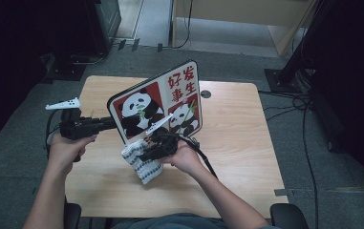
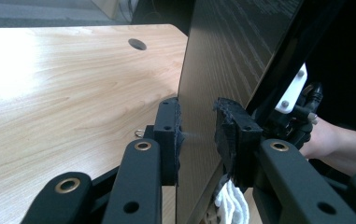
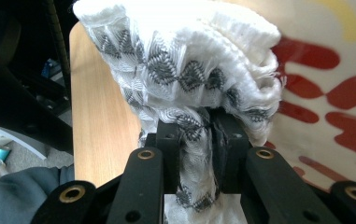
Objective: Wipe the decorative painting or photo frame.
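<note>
A flat board (image 1: pixel 158 102) printed with pandas and red characters is held tilted above the wooden table (image 1: pixel 237 124). My left gripper (image 1: pixel 112 121) is shut on the board's left edge. In the left gripper view its pads (image 2: pixel 168 135) clamp the board's dark back face (image 2: pixel 222 60). My right gripper (image 1: pixel 146 155) is shut on a white cloth with a grey pattern (image 1: pixel 144 169) at the board's lower edge. In the right gripper view the cloth (image 3: pixel 180 56) bunches out of the jaws (image 3: pixel 202 135) and rests against the printed face (image 3: pixel 325 84).
The table has a round cable hole (image 1: pixel 205 94) near its far edge. Dark equipment and cables (image 1: pixel 308 109) lie on the floor to the right. A black stand (image 1: pixel 74 62) sits beyond the table's far left corner. The person's forearms (image 1: pixel 218 191) come over the near edge.
</note>
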